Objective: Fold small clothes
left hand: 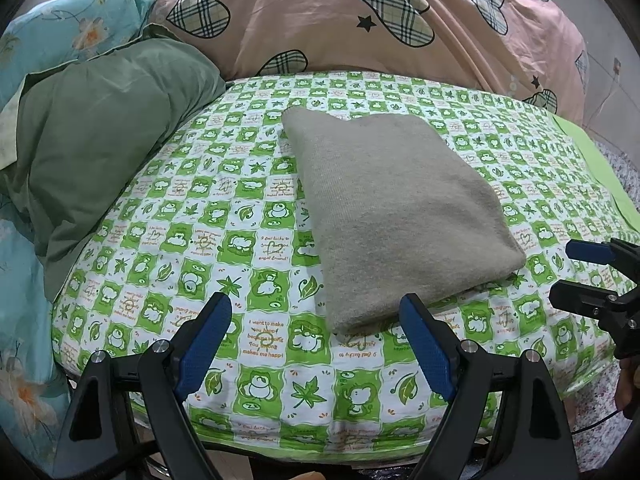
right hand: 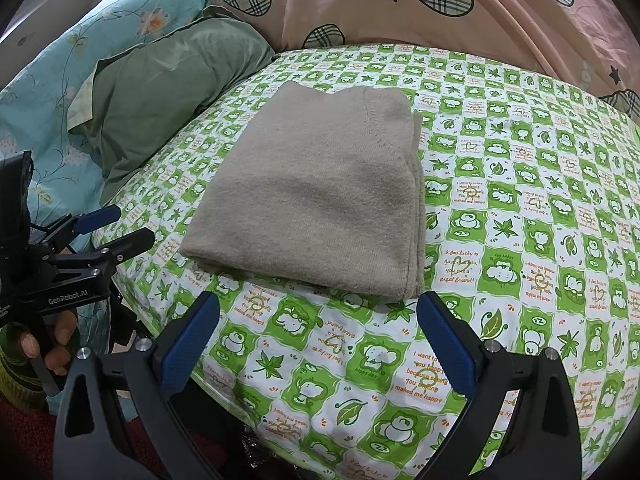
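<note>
A beige knit garment lies folded into a neat rectangle on the green-and-white frog-print sheet. It also shows in the right wrist view. My left gripper is open and empty, just short of the garment's near edge. My right gripper is open and empty, also just short of the near edge. The right gripper shows at the right of the left wrist view, and the left gripper at the left of the right wrist view.
A dark green pillow lies to the left of the garment. A pink quilt with plaid hearts is piled at the back. A light blue floral cover lies at the far left. The bed's near edge is just below the grippers.
</note>
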Available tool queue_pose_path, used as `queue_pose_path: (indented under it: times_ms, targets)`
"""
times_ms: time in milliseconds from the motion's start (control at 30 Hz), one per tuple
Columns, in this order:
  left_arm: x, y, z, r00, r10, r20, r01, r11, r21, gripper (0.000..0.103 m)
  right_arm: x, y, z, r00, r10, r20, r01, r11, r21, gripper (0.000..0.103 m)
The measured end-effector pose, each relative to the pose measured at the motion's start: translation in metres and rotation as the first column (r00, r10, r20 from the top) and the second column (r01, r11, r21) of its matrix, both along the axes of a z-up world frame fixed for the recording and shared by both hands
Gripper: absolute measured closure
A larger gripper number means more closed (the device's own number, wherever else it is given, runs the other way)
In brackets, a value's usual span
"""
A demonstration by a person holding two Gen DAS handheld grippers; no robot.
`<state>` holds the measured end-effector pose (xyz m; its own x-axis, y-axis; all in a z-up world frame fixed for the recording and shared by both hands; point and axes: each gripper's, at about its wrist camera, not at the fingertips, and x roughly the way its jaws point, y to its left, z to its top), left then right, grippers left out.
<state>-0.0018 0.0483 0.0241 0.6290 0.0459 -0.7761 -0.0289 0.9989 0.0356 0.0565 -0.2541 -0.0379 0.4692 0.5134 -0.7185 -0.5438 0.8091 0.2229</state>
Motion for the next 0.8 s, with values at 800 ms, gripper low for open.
queue_pose_path:
  times_ms: [800]
  targets:
    - [0.0043, -0.0044, -0.004, 1.0, -0.006, 0.002, 0.006, 1.0, 0.015, 0.017, 0.0019, -0.0027, -0.0002, 1.0, -0.013, 0.001, 0.013, 1.0, 0.015, 0.004]
